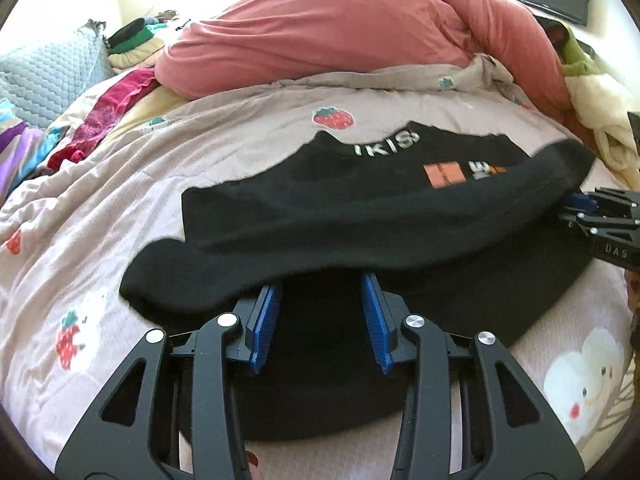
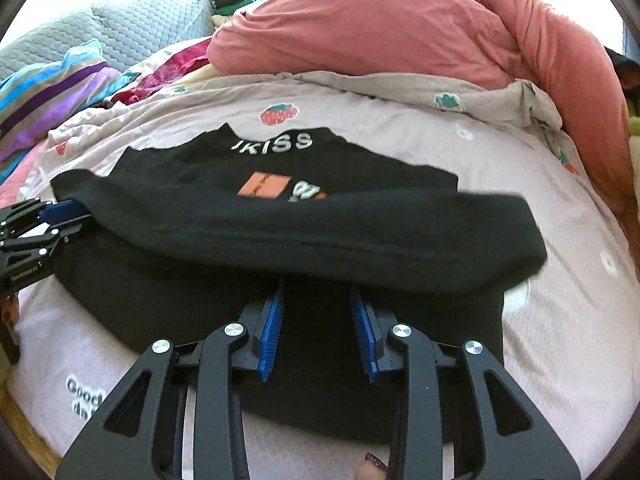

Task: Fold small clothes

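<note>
A black T-shirt (image 1: 360,208) with white lettering and an orange patch lies on the strawberry-print bedspread (image 1: 120,184); its near hem is folded up and over toward the collar. It also shows in the right wrist view (image 2: 320,224). My left gripper (image 1: 322,280) is open, its blue fingertips hidden under the folded edge. My right gripper (image 2: 316,286) is open too, tips under the fold near the shirt's right side. The right gripper also shows at the right edge of the left wrist view (image 1: 572,204), and the left gripper at the left edge of the right wrist view (image 2: 68,210).
A big pink duvet (image 1: 340,32) is heaped at the back of the bed. Striped and red clothes (image 2: 60,88) and a grey quilted pillow (image 2: 132,24) lie at the back left. More clothes (image 1: 592,92) are piled at the right.
</note>
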{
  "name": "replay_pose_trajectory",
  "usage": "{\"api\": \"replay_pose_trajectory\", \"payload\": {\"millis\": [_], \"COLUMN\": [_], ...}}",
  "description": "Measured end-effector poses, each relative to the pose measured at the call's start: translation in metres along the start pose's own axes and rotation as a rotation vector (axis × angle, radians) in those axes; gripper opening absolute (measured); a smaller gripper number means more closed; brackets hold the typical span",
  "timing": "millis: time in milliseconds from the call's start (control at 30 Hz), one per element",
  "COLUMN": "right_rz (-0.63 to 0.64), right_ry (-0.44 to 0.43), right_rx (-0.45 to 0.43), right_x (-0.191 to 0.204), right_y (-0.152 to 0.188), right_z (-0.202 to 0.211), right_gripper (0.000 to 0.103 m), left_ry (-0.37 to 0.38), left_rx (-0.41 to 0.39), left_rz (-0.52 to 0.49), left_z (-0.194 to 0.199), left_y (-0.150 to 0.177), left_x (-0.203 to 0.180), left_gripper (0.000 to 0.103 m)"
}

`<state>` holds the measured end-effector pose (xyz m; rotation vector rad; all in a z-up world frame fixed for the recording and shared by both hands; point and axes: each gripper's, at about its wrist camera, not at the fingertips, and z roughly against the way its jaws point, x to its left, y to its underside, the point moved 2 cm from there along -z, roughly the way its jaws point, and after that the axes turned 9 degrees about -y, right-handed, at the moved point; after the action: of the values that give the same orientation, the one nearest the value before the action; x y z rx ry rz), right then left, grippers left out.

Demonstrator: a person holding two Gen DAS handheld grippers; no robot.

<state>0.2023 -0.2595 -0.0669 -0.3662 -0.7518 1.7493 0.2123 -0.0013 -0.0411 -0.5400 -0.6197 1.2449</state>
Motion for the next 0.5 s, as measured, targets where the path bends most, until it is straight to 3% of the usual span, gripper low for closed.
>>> {"api": "replay_pose_trajectory", "payload": {"millis": [133,367,500], "right_rz": [-0.025,-0.047,-0.096], "right_ry": [-0.027,-0.044,-0.057], "right_rx": [0.001,-0.009,-0.003], "right_x": [-0.008,-0.016,-0.026], "right_y": [-0.014,-0.042,-0.060], "right_z": [-0.010,-0.026,-0.038], "right_gripper": [0.031,0.031,0.031], "left_ry": [0.045,0.065,0.092], "left_rx": [0.007,-0.132,-0.155], "left_rz": [0.100,0.246,0.256], "left_z": [-0.005,0.047,0.060], "left_y": [-0.009,-0.014,-0.009], "left_x": [0.019,0.066,0.071], "left_gripper": [0.032,0.038,0.038]}}
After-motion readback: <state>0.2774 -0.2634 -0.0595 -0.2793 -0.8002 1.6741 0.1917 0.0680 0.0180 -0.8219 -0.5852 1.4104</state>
